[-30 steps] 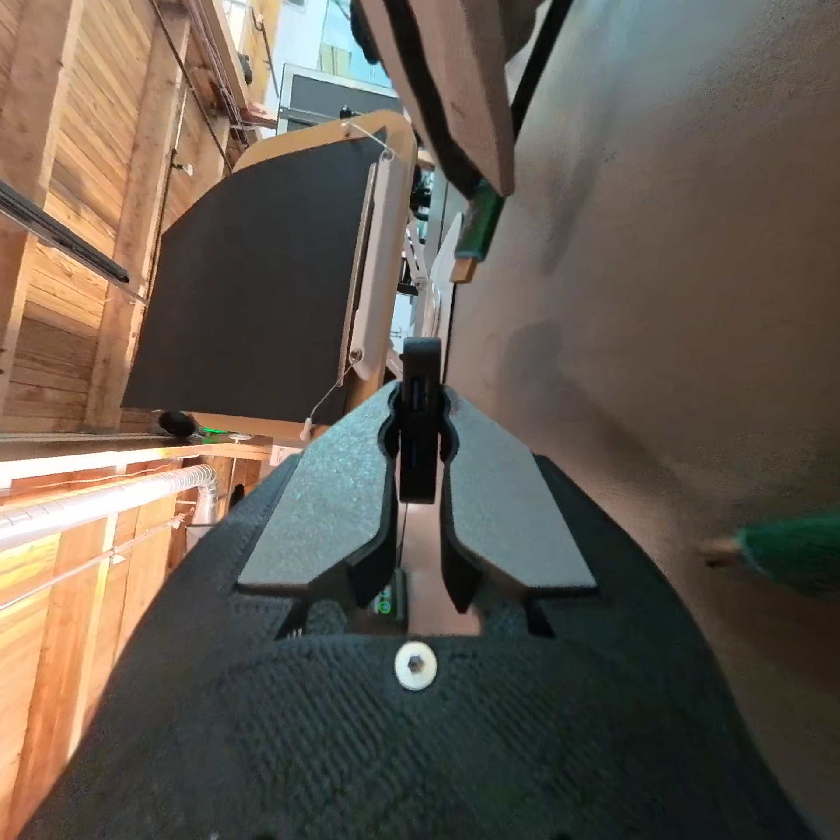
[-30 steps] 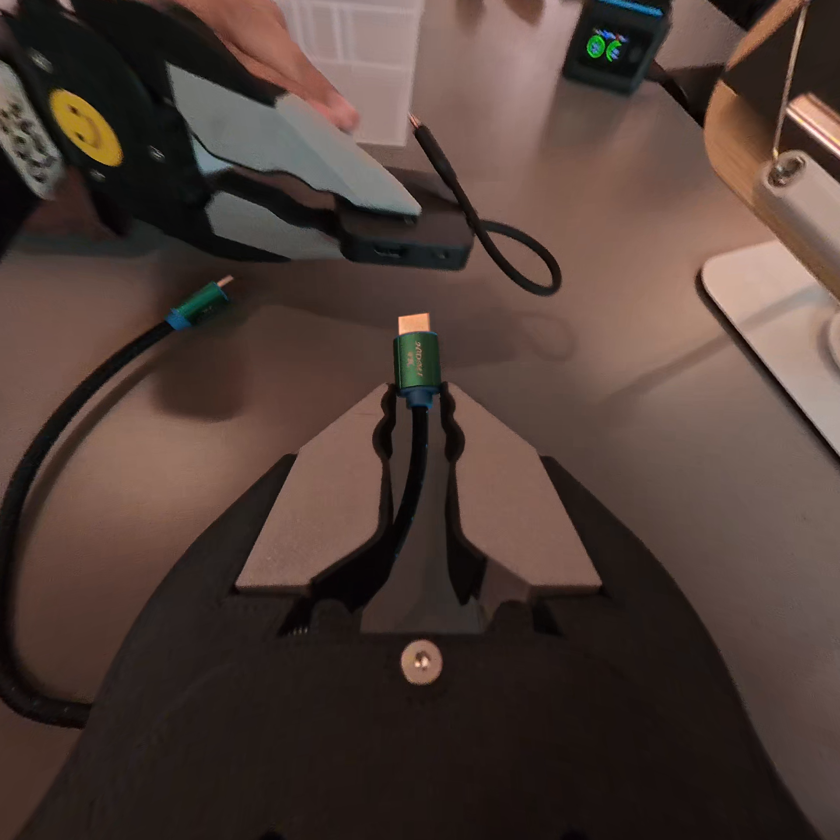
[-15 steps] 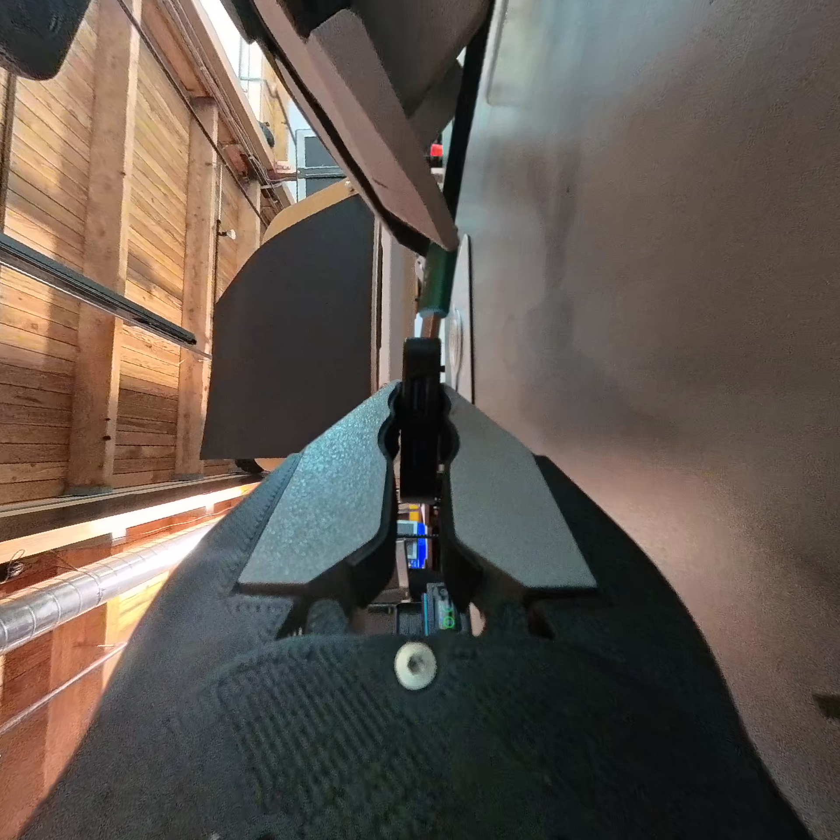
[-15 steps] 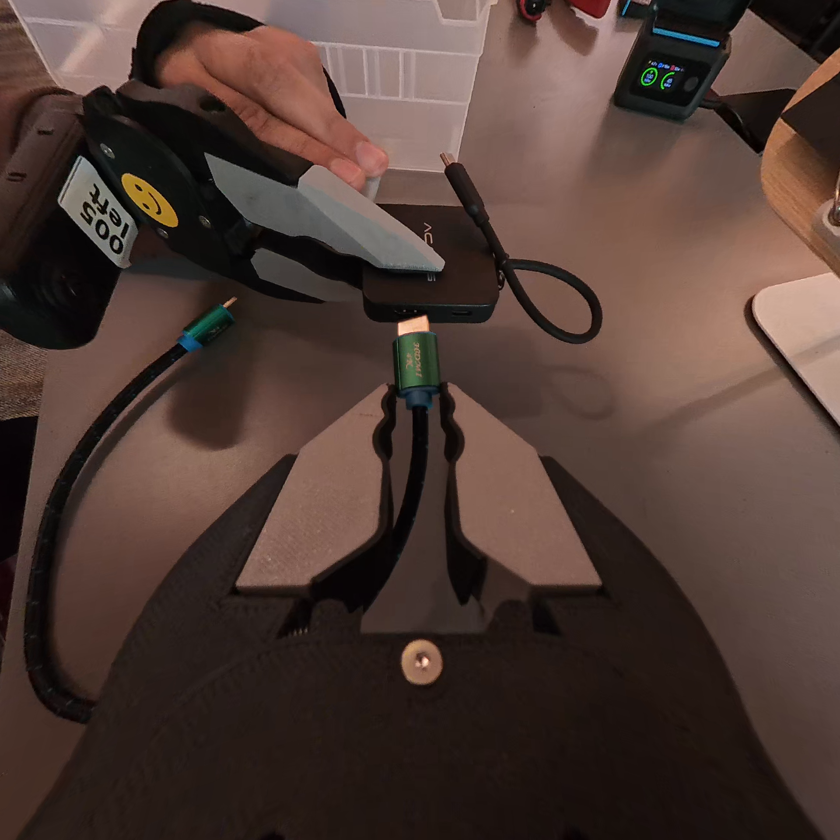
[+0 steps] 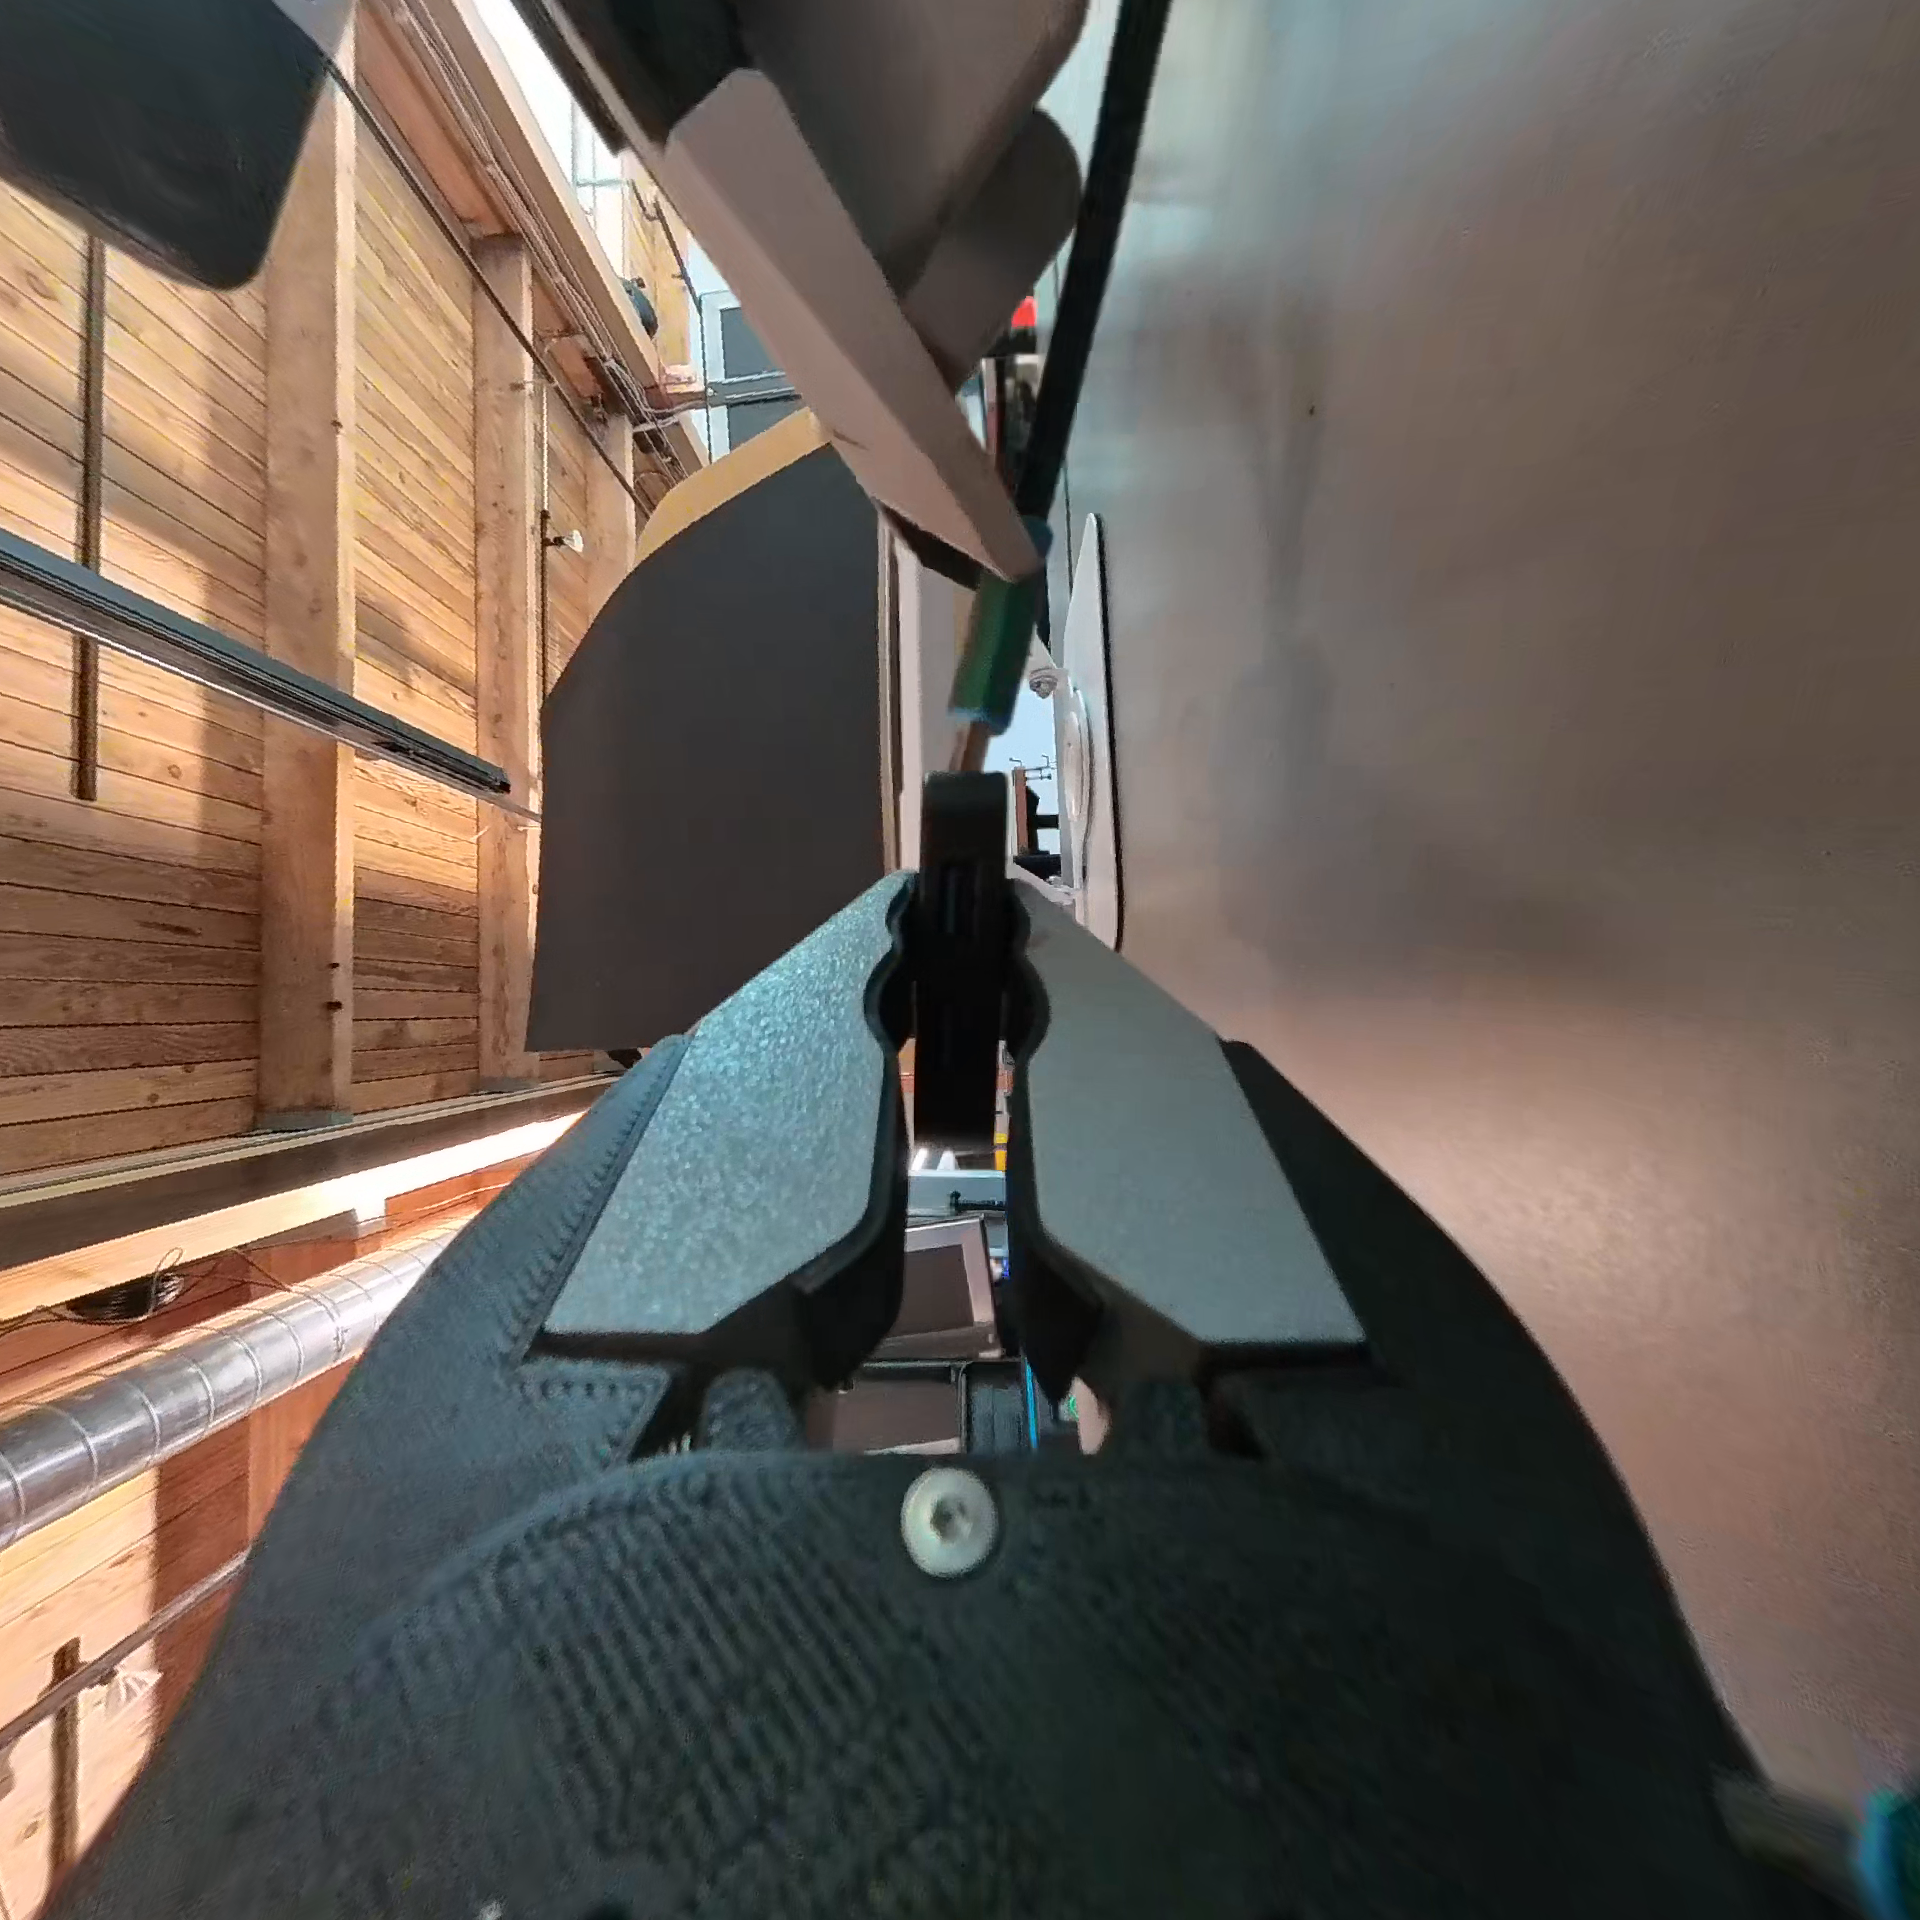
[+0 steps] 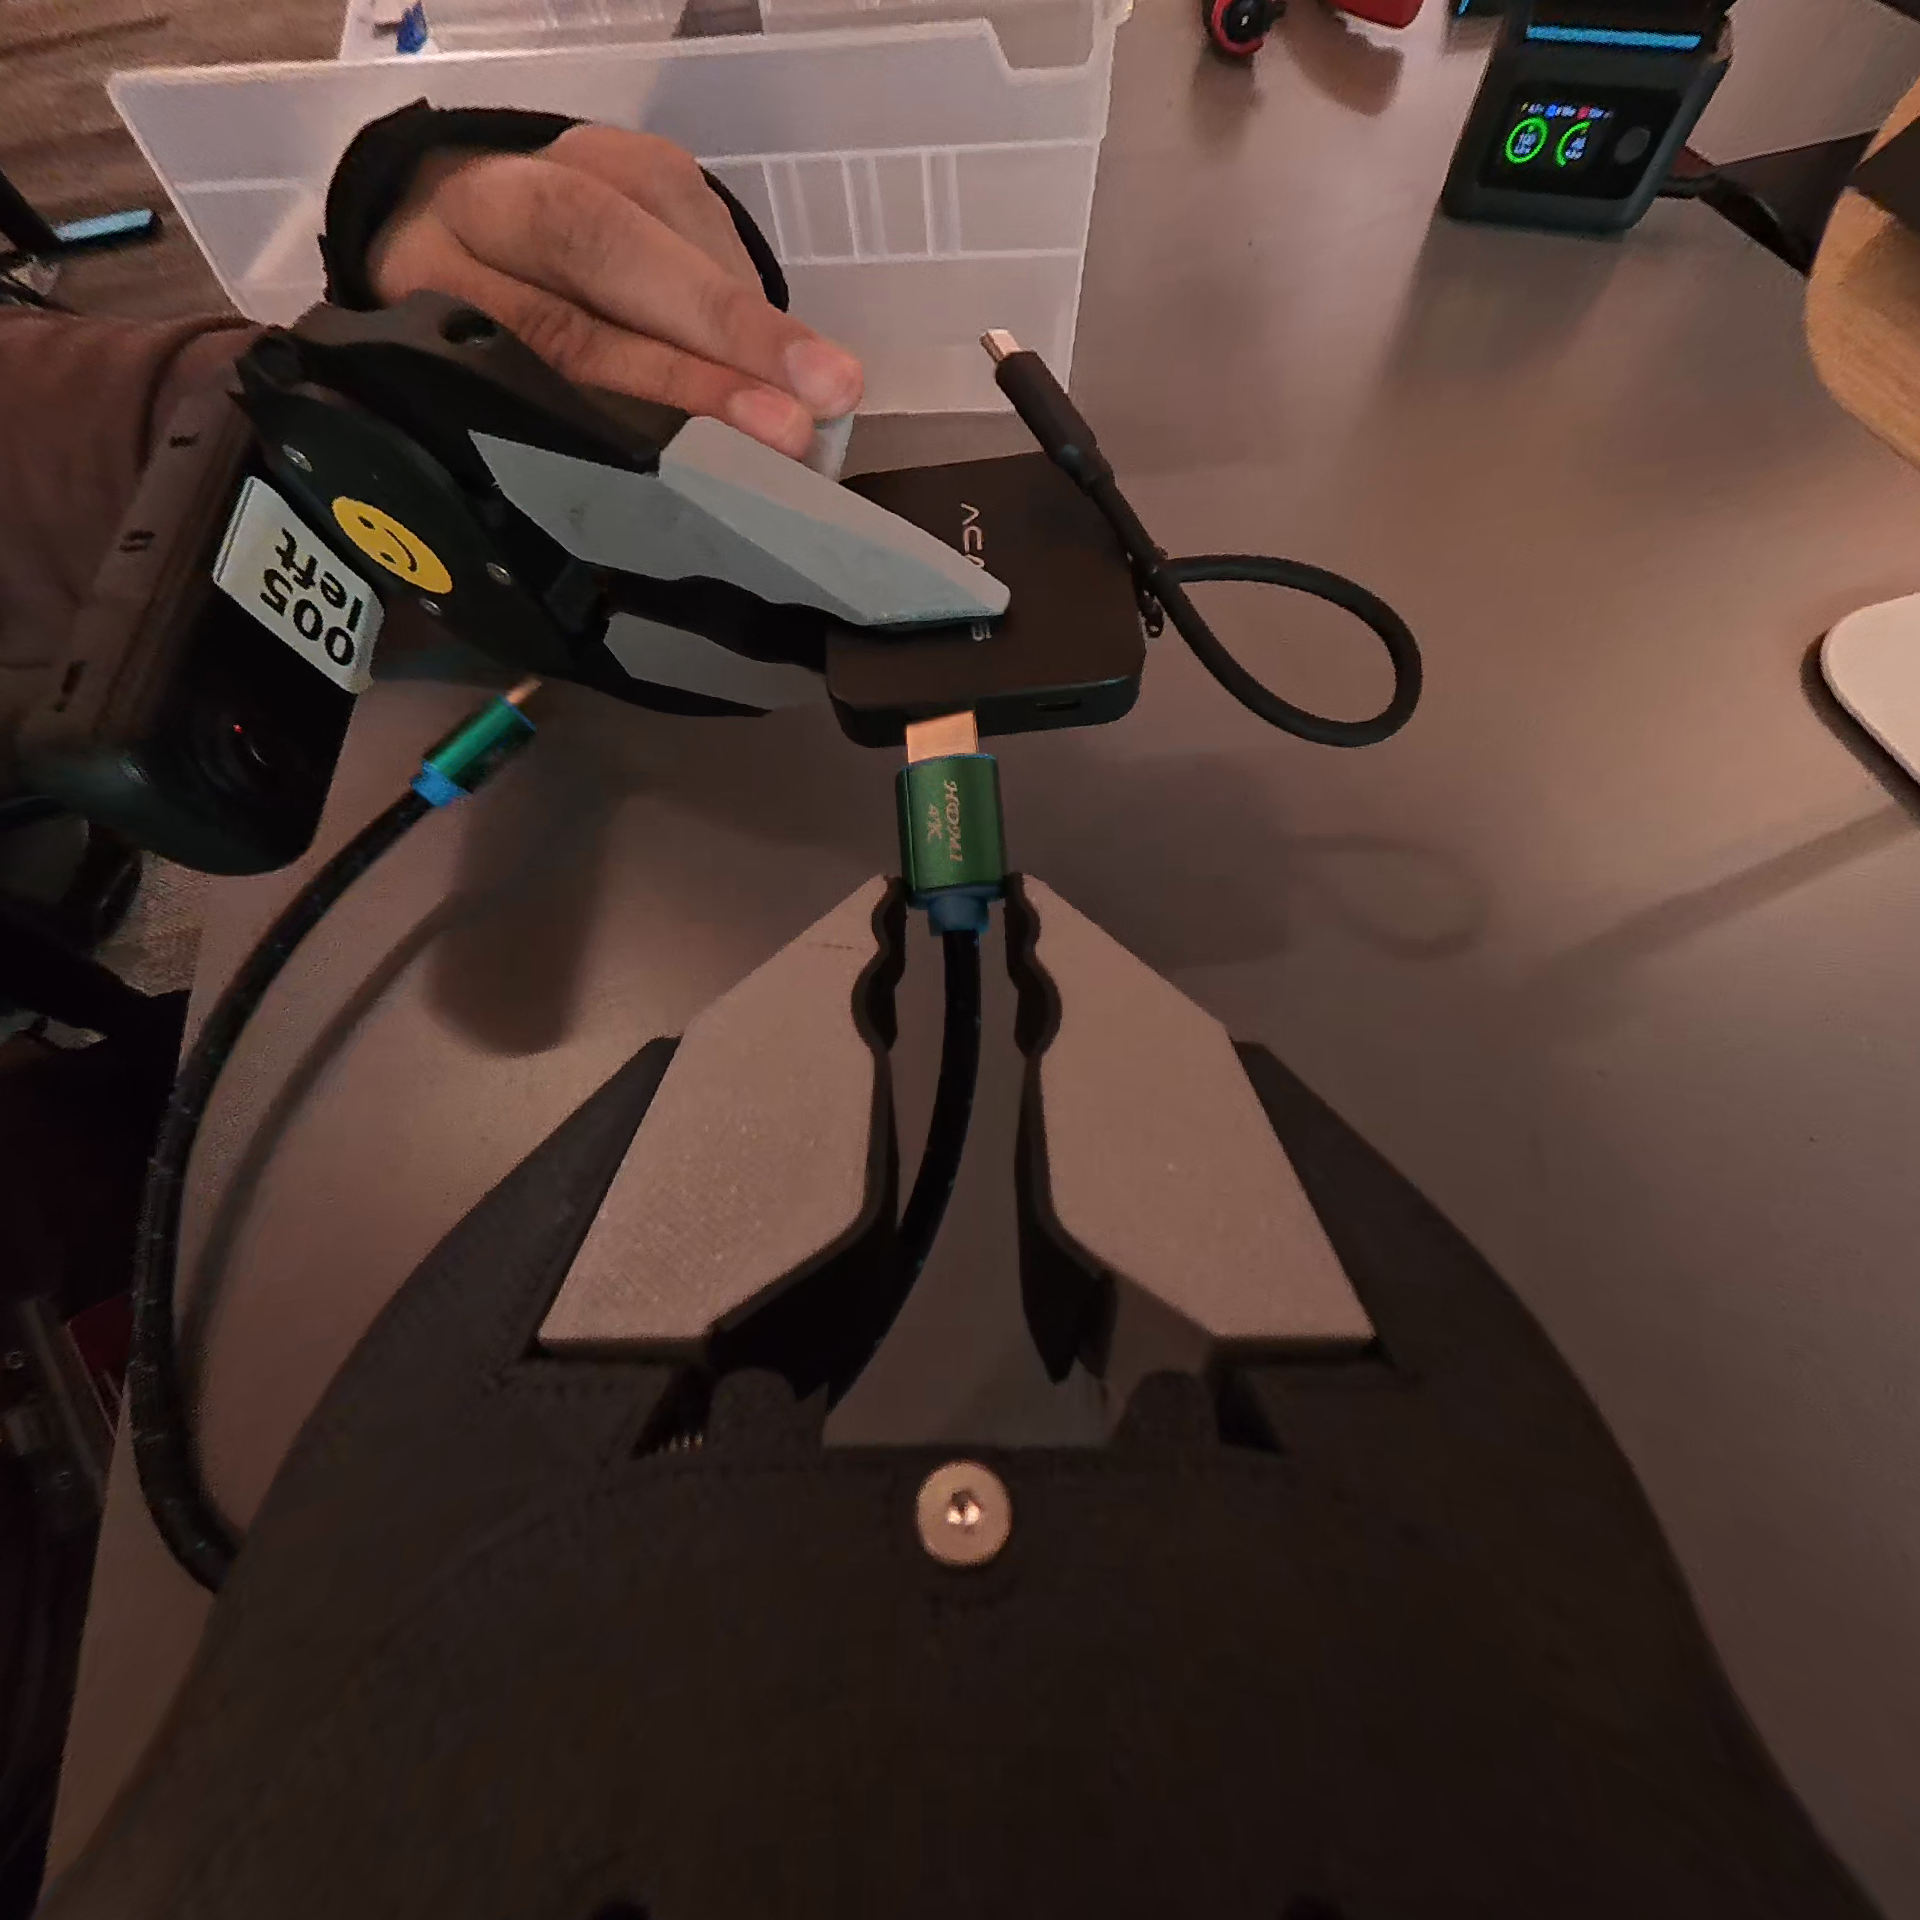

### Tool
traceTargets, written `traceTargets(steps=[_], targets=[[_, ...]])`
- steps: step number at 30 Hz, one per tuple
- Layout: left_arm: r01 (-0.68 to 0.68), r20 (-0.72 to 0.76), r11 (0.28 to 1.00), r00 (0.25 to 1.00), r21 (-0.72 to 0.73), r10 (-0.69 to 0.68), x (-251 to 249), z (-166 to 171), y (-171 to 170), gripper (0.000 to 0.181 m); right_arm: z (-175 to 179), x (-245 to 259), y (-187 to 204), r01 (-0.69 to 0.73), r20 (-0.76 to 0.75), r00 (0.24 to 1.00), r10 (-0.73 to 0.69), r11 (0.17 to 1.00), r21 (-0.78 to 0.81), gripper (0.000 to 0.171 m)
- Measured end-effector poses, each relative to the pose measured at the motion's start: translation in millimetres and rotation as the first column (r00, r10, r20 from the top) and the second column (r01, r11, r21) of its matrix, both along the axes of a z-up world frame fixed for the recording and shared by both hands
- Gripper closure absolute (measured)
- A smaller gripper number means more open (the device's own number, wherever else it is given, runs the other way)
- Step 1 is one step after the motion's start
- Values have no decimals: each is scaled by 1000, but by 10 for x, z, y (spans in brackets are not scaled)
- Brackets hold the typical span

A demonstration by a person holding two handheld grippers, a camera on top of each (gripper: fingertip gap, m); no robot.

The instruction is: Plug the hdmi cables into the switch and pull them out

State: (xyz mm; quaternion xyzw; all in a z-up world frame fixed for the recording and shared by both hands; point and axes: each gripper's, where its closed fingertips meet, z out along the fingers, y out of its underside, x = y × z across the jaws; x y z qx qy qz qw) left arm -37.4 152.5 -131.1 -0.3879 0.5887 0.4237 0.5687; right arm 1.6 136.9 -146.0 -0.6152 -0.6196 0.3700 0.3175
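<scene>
My left gripper (image 5: pixel 961 904) is shut on the black switch (image 5: pixel 961 935), seen edge-on between its fingers. In the right wrist view the switch (image 6: pixel 1039 623) is held flat above the grey table (image 6: pixel 1455 1039) by the left gripper (image 6: pixel 914 623). My right gripper (image 6: pixel 951 883) is shut on a green HDMI plug (image 6: pixel 948 826). Its gold tip (image 6: pixel 940 738) sits at the switch's near-edge port, partly in. The same plug (image 5: pixel 995 655) shows in the left wrist view. A second green HDMI plug (image 6: pixel 478 743) lies free on the left. The switch's short black cable (image 6: pixel 1288 665) loops to the right.
A clear plastic bin (image 6: pixel 883 156) stands behind the switch. A black device with a lit screen (image 6: pixel 1579 135) sits at the back right. A white base (image 6: pixel 1881 686) and a wooden piece (image 6: pixel 1870 312) are at the right edge. A hand (image 6: pixel 582 260) holds the left gripper.
The right gripper has carried the green plug forward to the switch; its gold tip now meets the port. The left gripper has brought the switch closer and squared it to the plug.
</scene>
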Motion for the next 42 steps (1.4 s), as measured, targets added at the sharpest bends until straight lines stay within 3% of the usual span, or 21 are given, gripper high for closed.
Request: traceTargets(steps=[8,14,25,31,42], targets=[[-4,-28,1000,1000,21,5,9,-1,1,170,-19,9,-5,-4,6,1000,5,1000,-27,155],[-25,-158,997,987,69,35,26,-66,4,169,-88,27,-5,-8,48,999,8,1000,-7,155],[-16,-67,999,998,48,19,63,23,-78,170,32,35,-73,-63,-16,998,62,995,-75,156],[21,-84,1000,996,-8,-21,151,-96,-183,170,-46,97,-165,-135,29,990,136,989,-53,156],[-7,36,998,999,-56,9,134,-29,-169,170,70,56,-148,-120,-28,992,119,991,-50,155]])
